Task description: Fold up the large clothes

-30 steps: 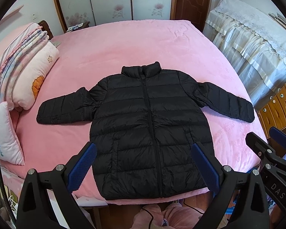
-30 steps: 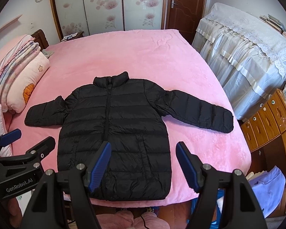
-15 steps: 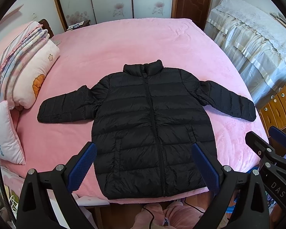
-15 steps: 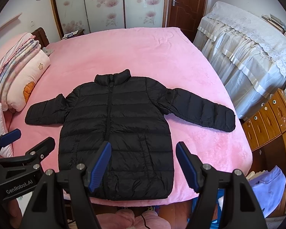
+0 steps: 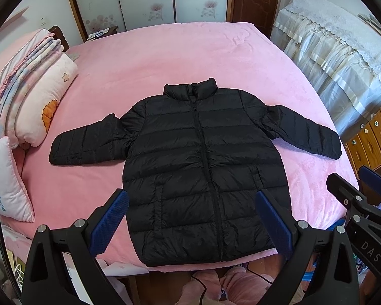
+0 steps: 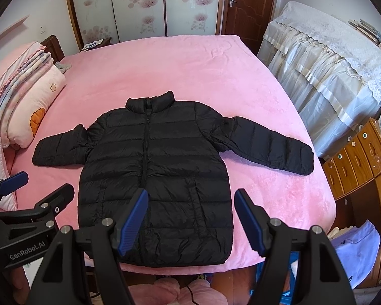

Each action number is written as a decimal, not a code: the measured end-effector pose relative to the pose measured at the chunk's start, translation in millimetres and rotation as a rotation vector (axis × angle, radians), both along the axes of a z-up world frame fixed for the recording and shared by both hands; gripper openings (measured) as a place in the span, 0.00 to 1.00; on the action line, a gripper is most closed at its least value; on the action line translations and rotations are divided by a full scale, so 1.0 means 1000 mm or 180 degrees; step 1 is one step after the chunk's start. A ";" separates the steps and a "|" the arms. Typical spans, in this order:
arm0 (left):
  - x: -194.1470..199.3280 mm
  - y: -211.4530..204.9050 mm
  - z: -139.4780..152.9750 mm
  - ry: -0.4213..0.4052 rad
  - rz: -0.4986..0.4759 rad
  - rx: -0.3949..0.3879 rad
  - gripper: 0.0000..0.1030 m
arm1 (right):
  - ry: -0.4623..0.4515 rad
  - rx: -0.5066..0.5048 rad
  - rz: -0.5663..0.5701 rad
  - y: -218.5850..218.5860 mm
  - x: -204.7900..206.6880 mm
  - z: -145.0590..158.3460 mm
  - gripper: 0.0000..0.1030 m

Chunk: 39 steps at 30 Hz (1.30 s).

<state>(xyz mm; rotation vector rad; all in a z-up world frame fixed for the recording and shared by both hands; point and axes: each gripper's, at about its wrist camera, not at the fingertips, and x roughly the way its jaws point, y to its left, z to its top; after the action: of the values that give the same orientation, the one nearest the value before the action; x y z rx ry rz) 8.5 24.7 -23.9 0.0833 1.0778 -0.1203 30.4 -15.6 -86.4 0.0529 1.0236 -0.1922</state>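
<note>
Left wrist view, nearest first: the left gripper [image 5: 191, 217] hangs with its two blue-padded fingers [image 5: 109, 222] spread wide, holding nothing, over the hem of one black puffer jacket [image 5: 195, 167]. It lies zipped and flat, both sleeves out toward 9 and 3 o'clock, at the near edge of a pink bed [image 5: 190, 58]. At 9 o'clock sit two pillows [image 5: 5, 178] and a stack of folded quilts [image 5: 20, 76]. Farther, at 12 o'clock, stand floral wardrobe doors [image 5: 149, 0] and one brown door [image 5: 251, 0]. Only the right wrist view shows the right gripper [image 6: 191, 222], also spread and empty, and a lilac cloth [image 6: 355, 241] at 4 o'clock below a wooden drawer cabinet [image 6: 363, 157].
</note>
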 end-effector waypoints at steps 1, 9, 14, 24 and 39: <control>0.001 0.001 0.000 0.0003 -0.0006 0.0002 0.96 | 0.0001 0.0001 -0.0001 0.000 0.000 0.000 0.69; 0.006 0.004 0.001 -0.0001 -0.0063 0.0010 0.96 | -0.0013 -0.0011 -0.0052 0.004 0.002 0.001 0.69; 0.010 0.007 0.002 -0.0008 -0.0092 -0.0001 0.96 | -0.0017 -0.0019 -0.0100 0.006 0.002 0.003 0.69; 0.016 0.010 0.007 -0.0062 -0.0133 -0.0022 0.96 | -0.0076 -0.0043 -0.0173 0.006 0.004 0.011 0.69; 0.021 0.005 0.014 -0.0122 -0.0156 -0.0076 0.96 | -0.0156 -0.0106 -0.0241 -0.001 0.000 0.021 0.69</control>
<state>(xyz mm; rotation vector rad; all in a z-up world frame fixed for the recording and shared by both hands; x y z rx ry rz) 29.8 29.4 -10.3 0.0902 1.0362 -0.1752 30.3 -16.9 -65.7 0.0659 0.9699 -0.2754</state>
